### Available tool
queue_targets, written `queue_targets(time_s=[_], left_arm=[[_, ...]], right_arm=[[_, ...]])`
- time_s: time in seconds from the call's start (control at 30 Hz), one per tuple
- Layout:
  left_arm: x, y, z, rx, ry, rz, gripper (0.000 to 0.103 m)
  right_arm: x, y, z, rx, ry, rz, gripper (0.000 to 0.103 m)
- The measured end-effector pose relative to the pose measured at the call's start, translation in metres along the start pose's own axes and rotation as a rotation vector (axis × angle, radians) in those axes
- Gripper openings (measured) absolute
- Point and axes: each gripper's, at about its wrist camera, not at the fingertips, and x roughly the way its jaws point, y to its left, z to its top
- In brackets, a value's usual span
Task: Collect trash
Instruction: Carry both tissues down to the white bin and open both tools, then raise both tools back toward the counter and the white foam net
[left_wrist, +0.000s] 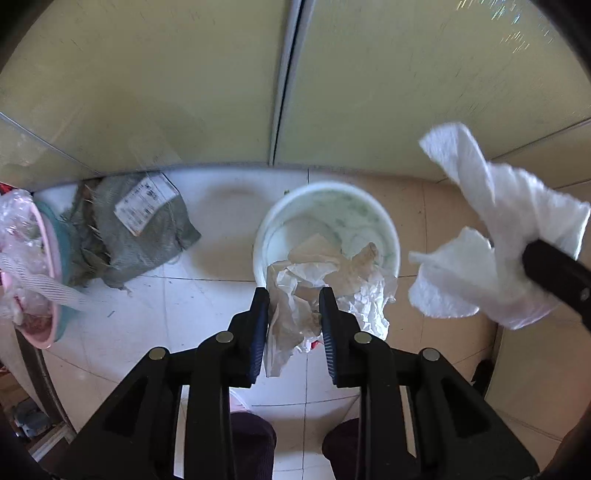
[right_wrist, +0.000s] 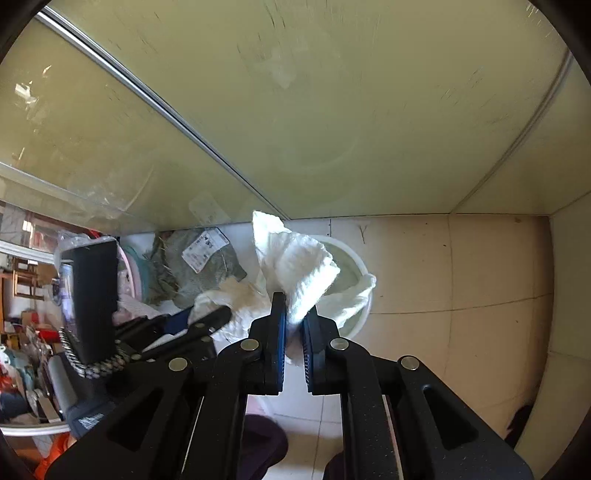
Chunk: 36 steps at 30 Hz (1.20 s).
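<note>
Left gripper (left_wrist: 293, 295) clamped on crumpled paper (left_wrist: 314, 291) — right above the white bucket (left_wrist: 388, 225). Right gripper (right_wrist: 294, 314) pinching a white tissue (right_wrist: 295, 258).

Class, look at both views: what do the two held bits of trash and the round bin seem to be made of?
Crumpled sheet in the left tool: thin paper or plastic film, sharply creased.
White wad in the right tool: soft matte paper towel, quilted texture.
Bin: probably smooth white plastic, faintly glossy, green-stained inside.

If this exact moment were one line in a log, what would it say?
left claw: shut on crumpled paper above white bucket | right claw: shut on white tissue | nothing released yet
</note>
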Motion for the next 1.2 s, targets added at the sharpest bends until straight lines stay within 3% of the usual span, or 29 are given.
queue_targets(time_s=[0.07, 0.17, 0.23, 0.3, 0.43, 0.6, 0.9, 1.2], left_arm=[[0.011, -0.001, 0.000, 0.004, 0.004, -0.007, 0.029], [0.020, -0.001, -0.001, 0.008, 0.003, -0.011, 0.042], [0.025, 0.003, -0.001, 0.012, 0.004, -0.016, 0.047], [0.023, 0.002, -0.001, 0.021, 0.001, -0.006, 0.050], [0.012, 0.002, -0.001, 0.032, -0.001, 0.000, 0.050], [-0.024, -0.001, -0.002, 0.051, -0.015, 0.015, 0.050], [-0.159, -0.022, 0.004, 0.096, -0.079, 0.003, 0.050], [-0.345, -0.043, 0.018, 0.144, -0.242, -0.032, 0.050]], right_arm=[[0.008, -0.001, -0.002, -0.020, -0.007, 0.001, 0.010], [0.014, 0.001, -0.006, -0.038, -0.003, -0.008, 0.014], [0.015, -0.001, -0.003, -0.039, 0.012, -0.021, 0.033], [0.013, 0.001, -0.002, -0.039, 0.005, -0.034, 0.043], [0.011, -0.004, -0.002, -0.024, 0.009, -0.033, 0.044], [-0.020, -0.001, -0.002, -0.016, 0.009, -0.047, 0.044], [-0.133, 0.033, 0.021, -0.018, -0.044, -0.052, 0.044], [-0.292, 0.083, 0.042, -0.002, -0.193, -0.060, 0.044]])
